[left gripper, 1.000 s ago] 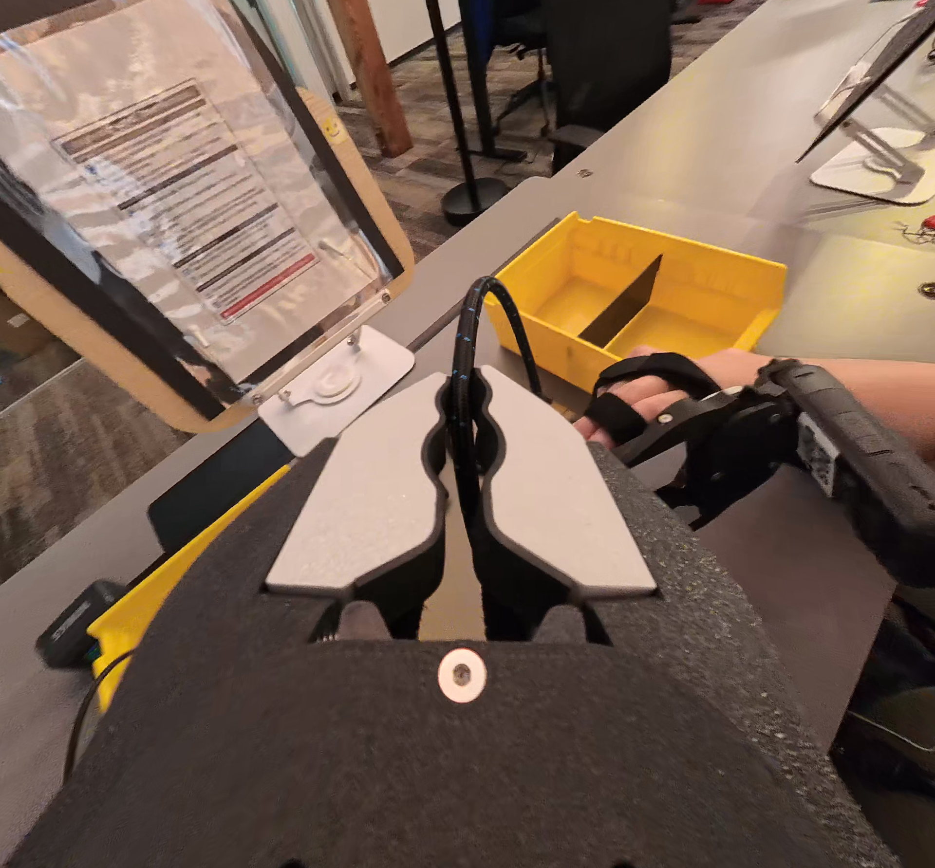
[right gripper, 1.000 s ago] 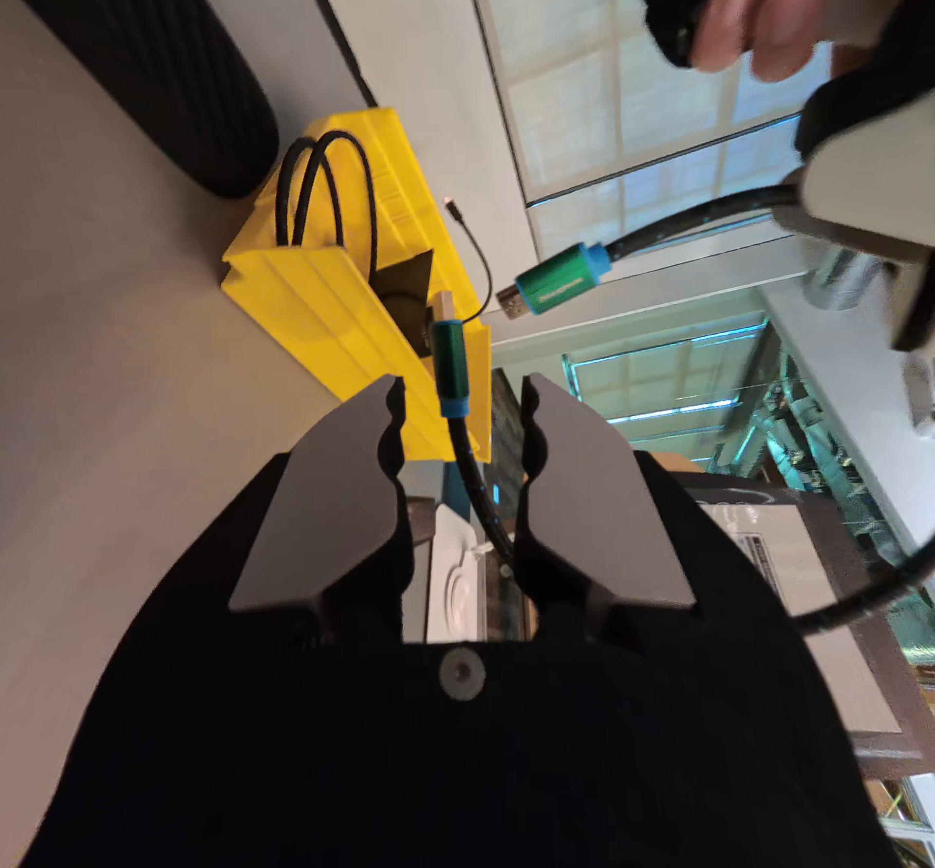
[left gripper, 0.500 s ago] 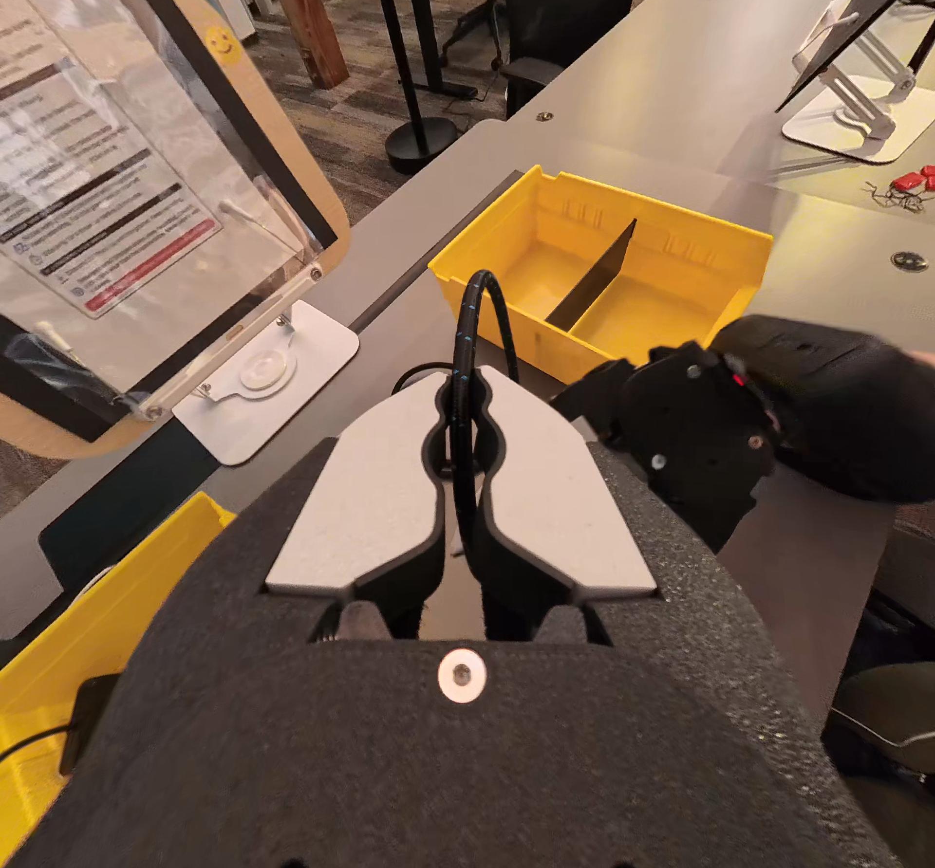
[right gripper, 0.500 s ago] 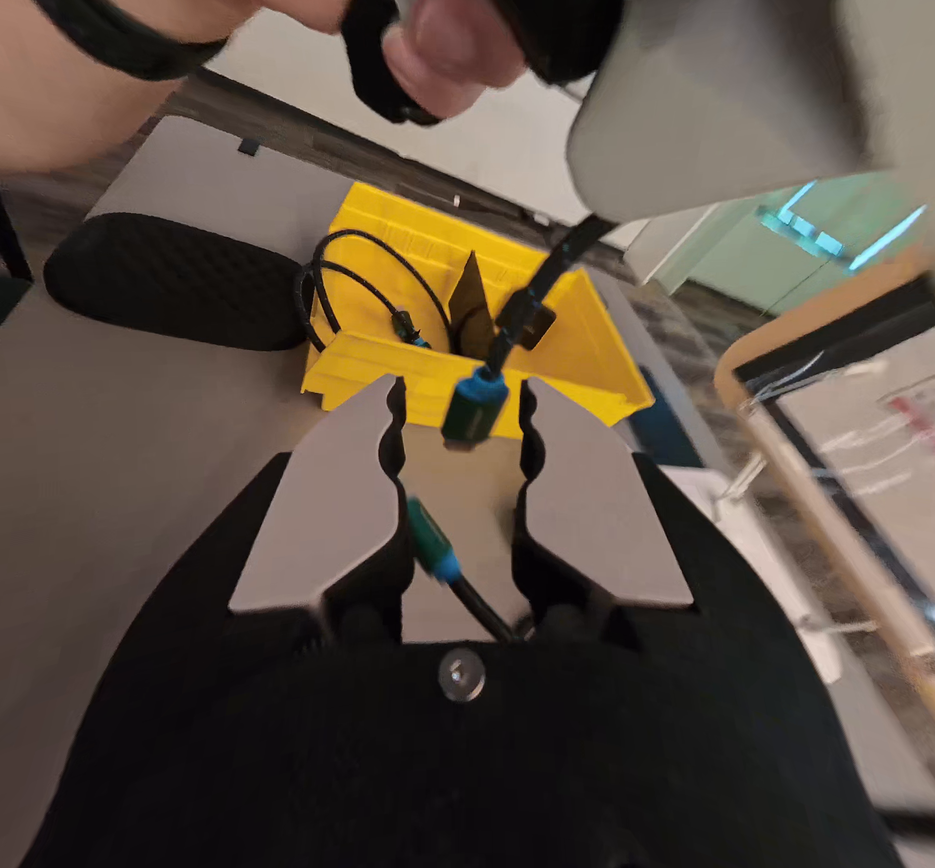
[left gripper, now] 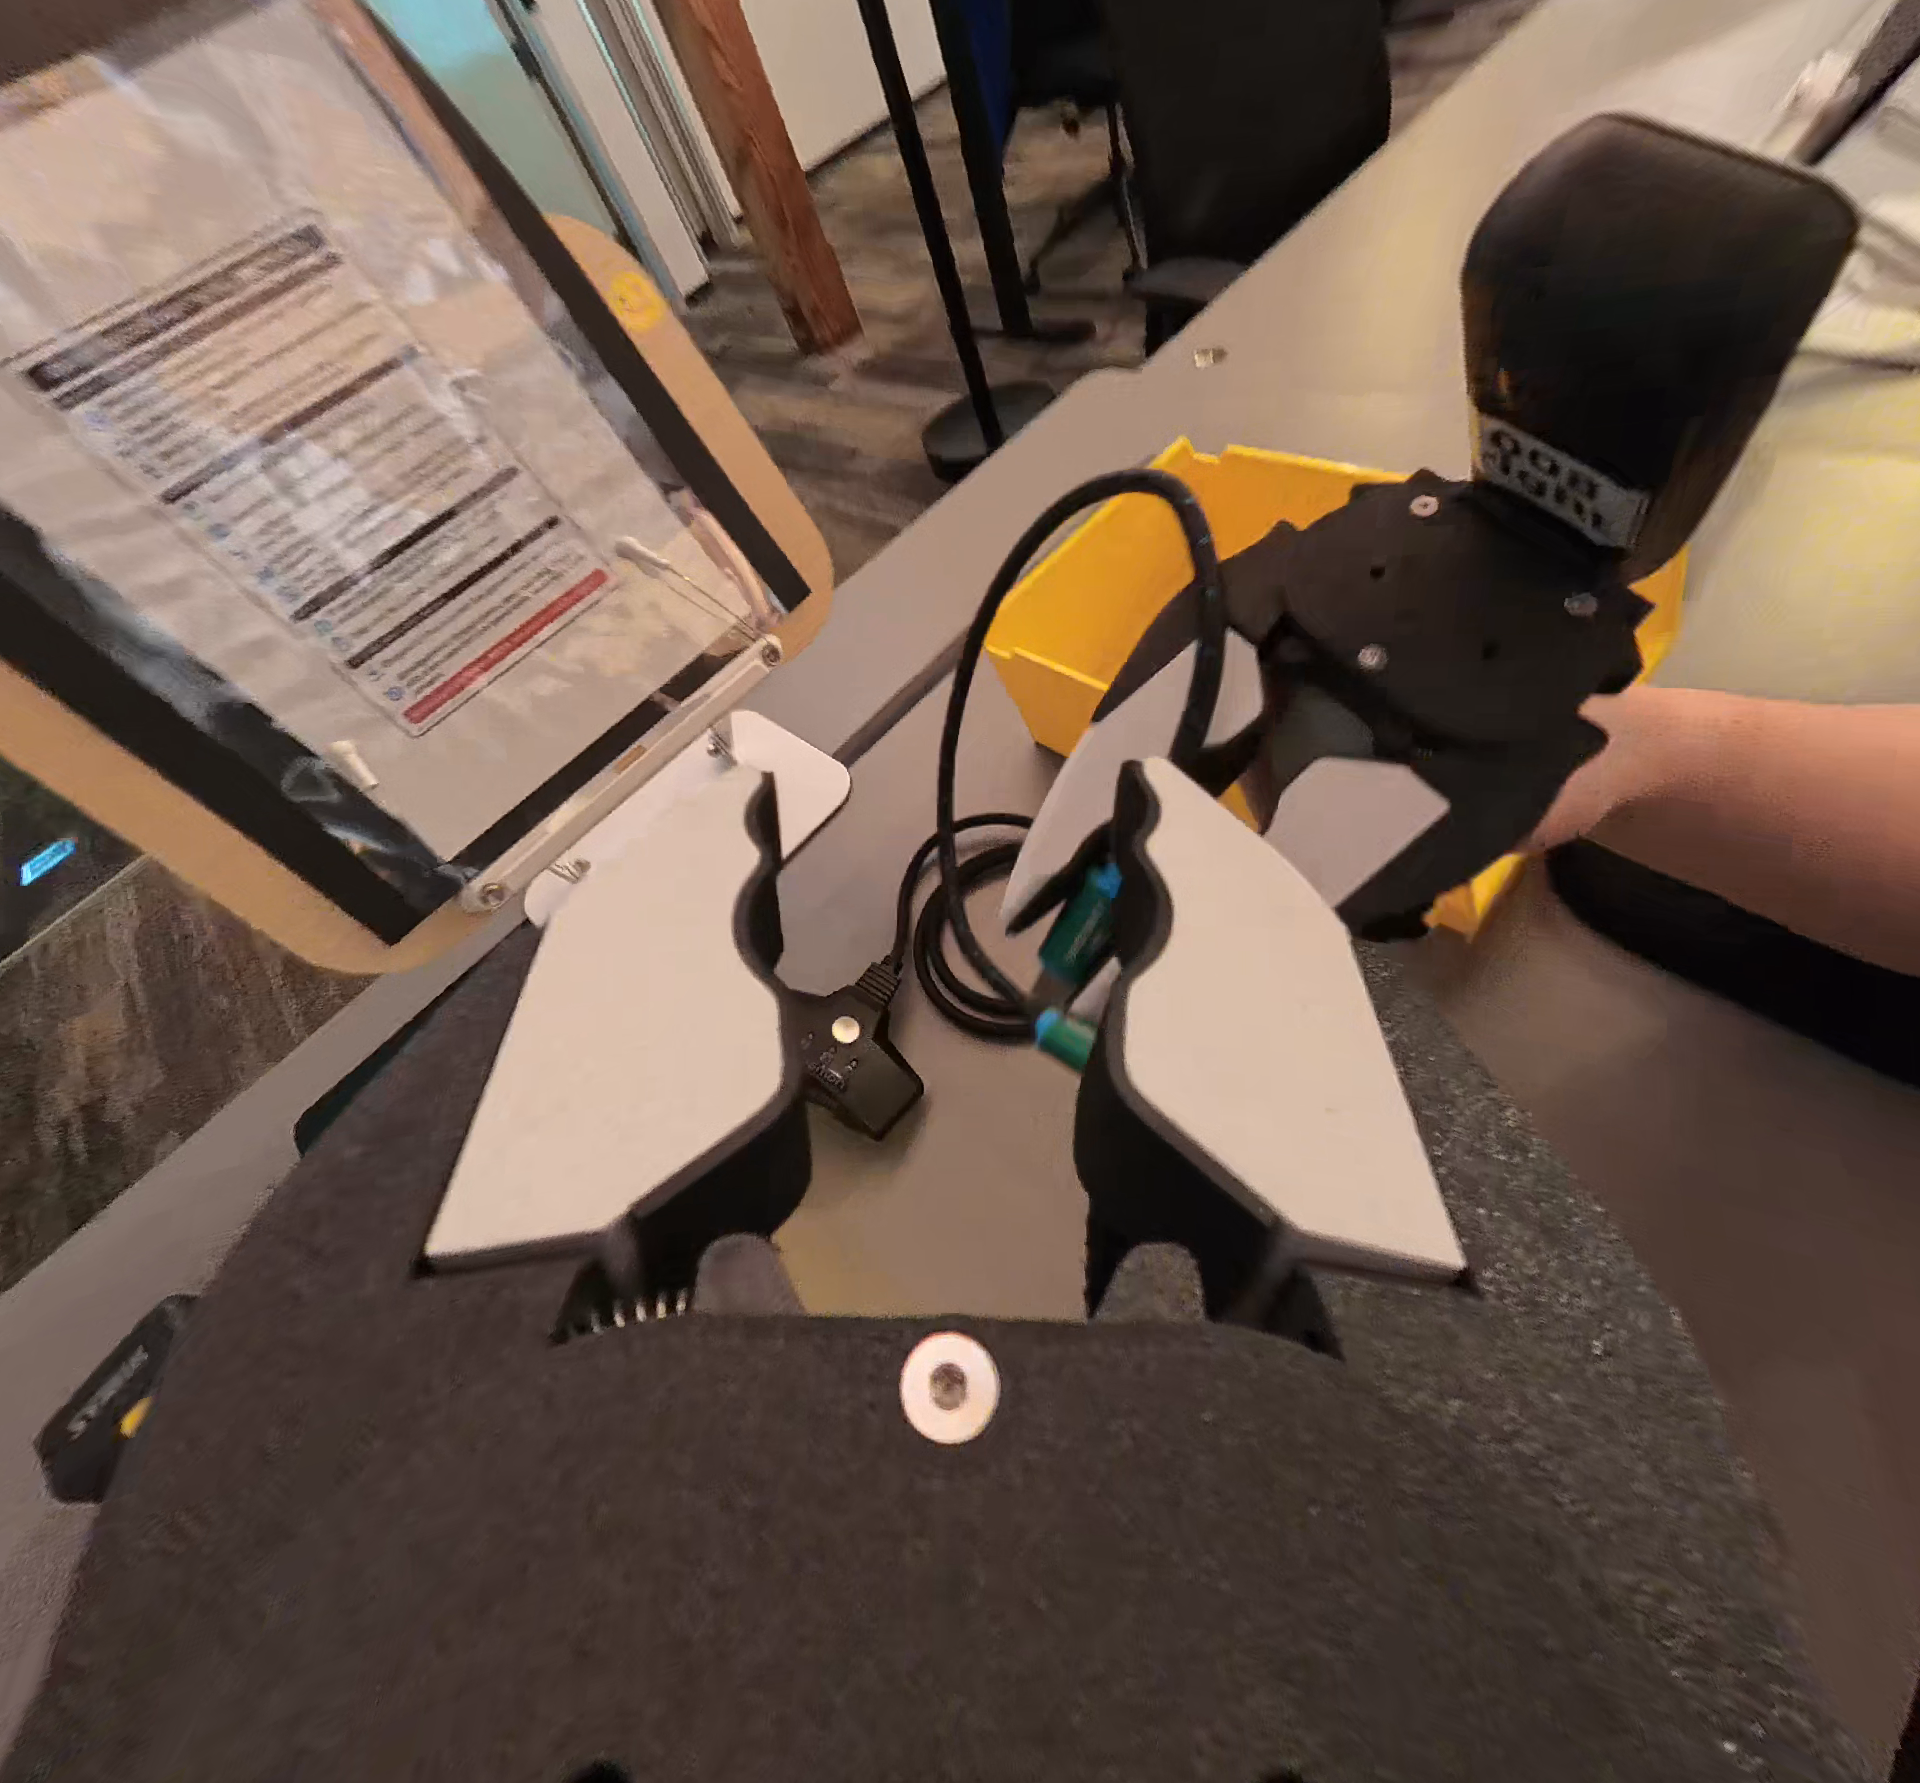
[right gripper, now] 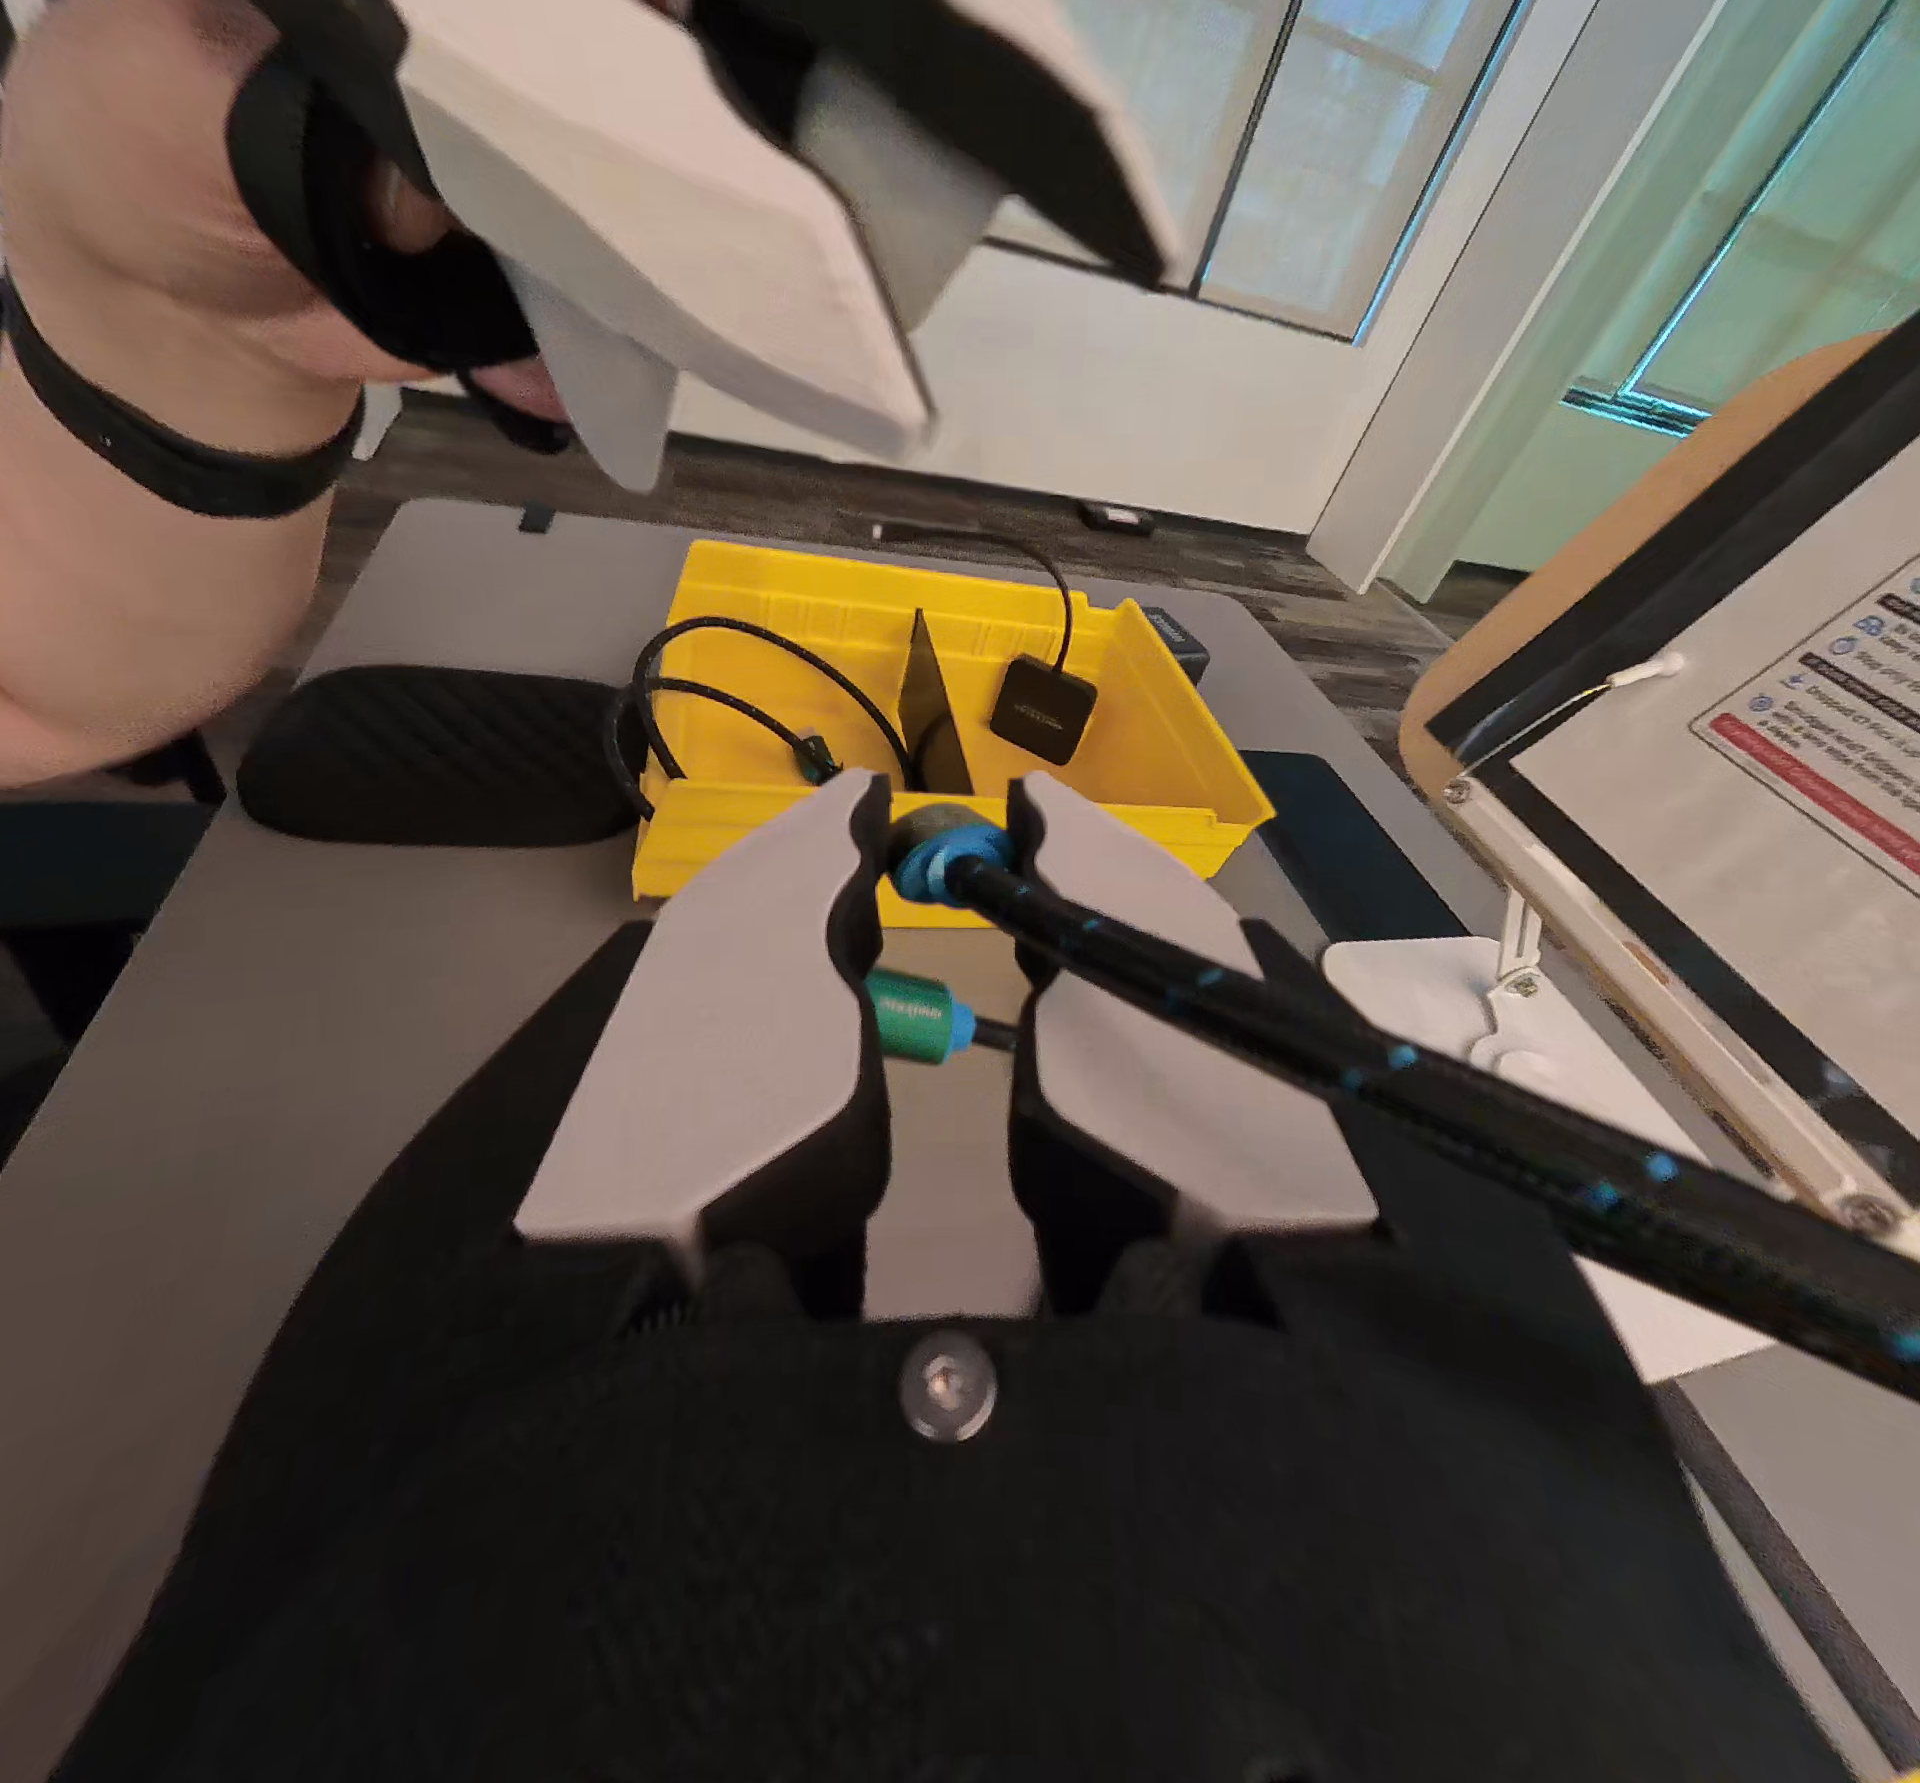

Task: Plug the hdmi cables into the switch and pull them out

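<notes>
My left gripper (left gripper: 945, 798) is open and empty above the grey table. Below it lie a small black switch box (left gripper: 862, 1068) with a short lead, a coiled black cable (left gripper: 966, 954) and a loose green plug (left gripper: 1062, 1039). My right gripper (right gripper: 945, 798) is shut on the blue-collared green HDMI plug (right gripper: 940, 850) at its fingertips. The braided cable (right gripper: 1351, 1068) runs back over its right finger. That held plug (left gripper: 1075, 923) also shows in the left wrist view, pointing down near the switch. The loose plug (right gripper: 914, 1011) lies below the right fingers.
A yellow divided bin (right gripper: 1174, 777) holds a black cable and a small black square box (right gripper: 1042, 710). A black padded rest (right gripper: 436, 757) lies to its left. Another yellow bin (left gripper: 1081, 590) stands behind the right gripper. A framed sign on a white base (left gripper: 312, 486) stands at the left. Across from one pair of fingers to the other is roughly 7 cm.
My left gripper has opened and let go of the cable. My right gripper has closed on the green plug that hung between its fingers and has lowered it towards the table.
</notes>
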A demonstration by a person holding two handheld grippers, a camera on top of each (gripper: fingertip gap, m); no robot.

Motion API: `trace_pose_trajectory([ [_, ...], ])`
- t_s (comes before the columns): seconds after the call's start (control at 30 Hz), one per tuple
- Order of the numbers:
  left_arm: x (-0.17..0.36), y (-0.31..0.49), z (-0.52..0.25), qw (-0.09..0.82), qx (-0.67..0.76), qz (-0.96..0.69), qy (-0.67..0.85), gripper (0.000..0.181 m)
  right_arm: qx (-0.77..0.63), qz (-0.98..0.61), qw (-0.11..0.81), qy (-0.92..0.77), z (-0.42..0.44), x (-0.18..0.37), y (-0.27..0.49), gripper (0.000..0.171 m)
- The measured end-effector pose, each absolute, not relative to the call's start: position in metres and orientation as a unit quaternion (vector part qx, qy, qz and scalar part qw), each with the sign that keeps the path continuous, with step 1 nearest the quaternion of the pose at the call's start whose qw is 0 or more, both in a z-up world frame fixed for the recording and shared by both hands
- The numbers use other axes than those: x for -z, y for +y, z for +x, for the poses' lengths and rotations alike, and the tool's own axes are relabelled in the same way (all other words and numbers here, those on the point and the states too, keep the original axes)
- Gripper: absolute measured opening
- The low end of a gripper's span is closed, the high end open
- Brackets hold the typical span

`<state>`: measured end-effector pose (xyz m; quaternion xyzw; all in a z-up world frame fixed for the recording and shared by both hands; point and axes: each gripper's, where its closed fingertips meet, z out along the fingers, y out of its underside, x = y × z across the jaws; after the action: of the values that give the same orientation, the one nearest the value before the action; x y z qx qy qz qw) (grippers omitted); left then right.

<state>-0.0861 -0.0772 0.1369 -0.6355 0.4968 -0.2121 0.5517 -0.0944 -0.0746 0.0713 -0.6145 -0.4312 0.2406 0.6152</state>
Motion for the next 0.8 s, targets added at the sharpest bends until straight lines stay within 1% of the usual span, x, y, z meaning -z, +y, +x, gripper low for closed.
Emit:
trace_pose_trajectory([
  [0.03,-0.138,-0.075,-0.097,0.561,0.222,-0.637,0.480,0.060,-0.243,-0.612,0.619,-0.428,-0.092,-0.074,-0.074,0.021],
  [0.1,-0.136,-0.071,-0.118,0.570,0.252,-0.642,0.446,0.056,-0.255,-0.596,0.622,-0.439,-0.091,-0.079,-0.079,0.021],
  [0.2,-0.125,-0.073,-0.139,0.553,0.344,-0.640,0.408,0.045,-0.285,-0.538,0.640,-0.469,-0.096,-0.090,-0.098,0.021],
  [0.33,-0.107,-0.094,-0.147,0.468,0.521,-0.604,0.381,0.041,-0.307,-0.440,0.665,-0.519,-0.109,-0.098,-0.129,0.022],
  [0.4,-0.099,-0.113,-0.144,0.409,0.602,-0.571,0.381,0.044,-0.285,-0.406,0.680,-0.539,-0.115,-0.096,-0.138,0.021],
  [0.47,-0.088,-0.125,-0.138,0.374,0.632,-0.558,0.387,0.045,-0.259,-0.382,0.690,-0.557,-0.121,-0.091,-0.143,0.022],
  [0.67,-0.069,-0.151,-0.115,0.331,0.659,-0.538,0.409,0.048,-0.234,-0.344,0.707,-0.572,-0.128,-0.088,-0.153,0.022],
  [0.8,-0.073,-0.158,-0.114,0.295,0.707,-0.508,0.394,0.027,-0.243,-0.336,0.705,-0.576,-0.125,-0.089,-0.155,0.022],
])
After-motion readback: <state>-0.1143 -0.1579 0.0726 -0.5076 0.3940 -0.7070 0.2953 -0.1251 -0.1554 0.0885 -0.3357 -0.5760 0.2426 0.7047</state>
